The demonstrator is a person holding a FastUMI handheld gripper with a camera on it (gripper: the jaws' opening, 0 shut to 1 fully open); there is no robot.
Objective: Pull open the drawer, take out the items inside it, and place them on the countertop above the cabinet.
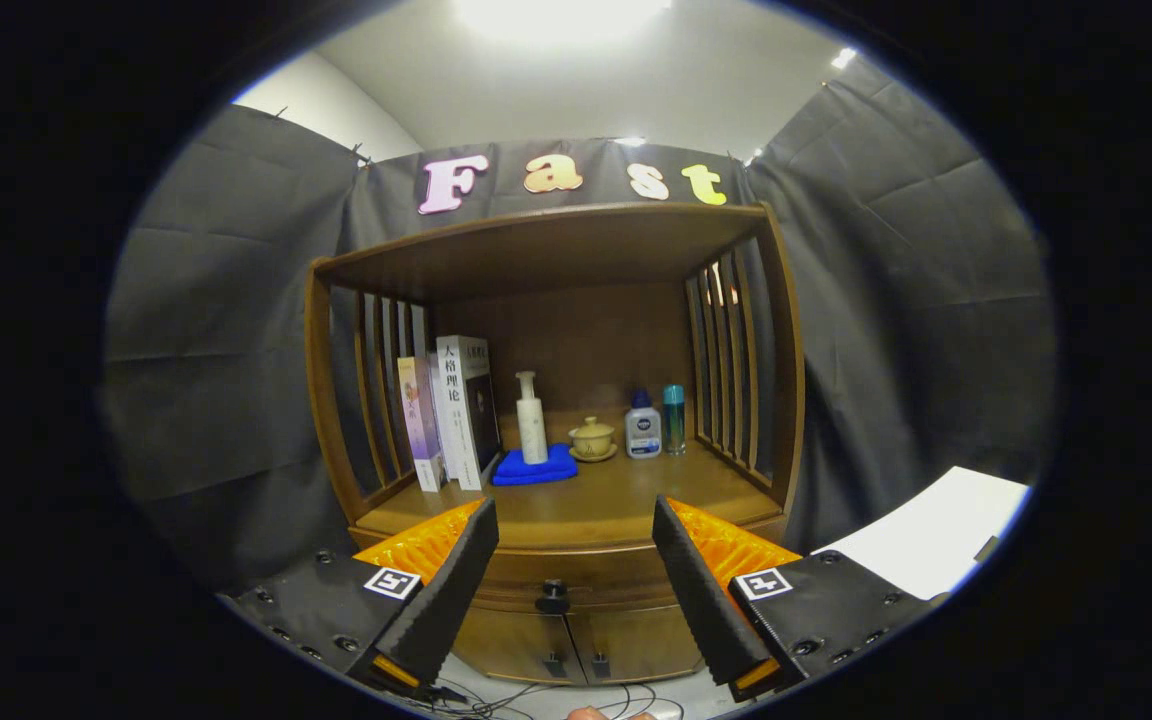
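A wooden cabinet point(786, 420) stands ahead of me with a shelf roof over its countertop point(626, 495). Its drawer point(576, 575) sits shut under the countertop, with a dark knob point(553, 598) at its middle. My gripper point(576, 525) is open, its two fingers spread wide, and the knob shows between them, some way beyond the tips. Nothing is held. What lies inside the drawer is hidden.
On the countertop stand books point(456, 410) at the left, a white pump bottle point(531, 420) on a blue cloth point(536, 467), a lidded tea bowl point(592, 438), a small white bottle point(643, 425) and a teal can point(674, 418). Two lower doors point(576, 645) sit under the drawer. A white surface point(936, 530) lies right.
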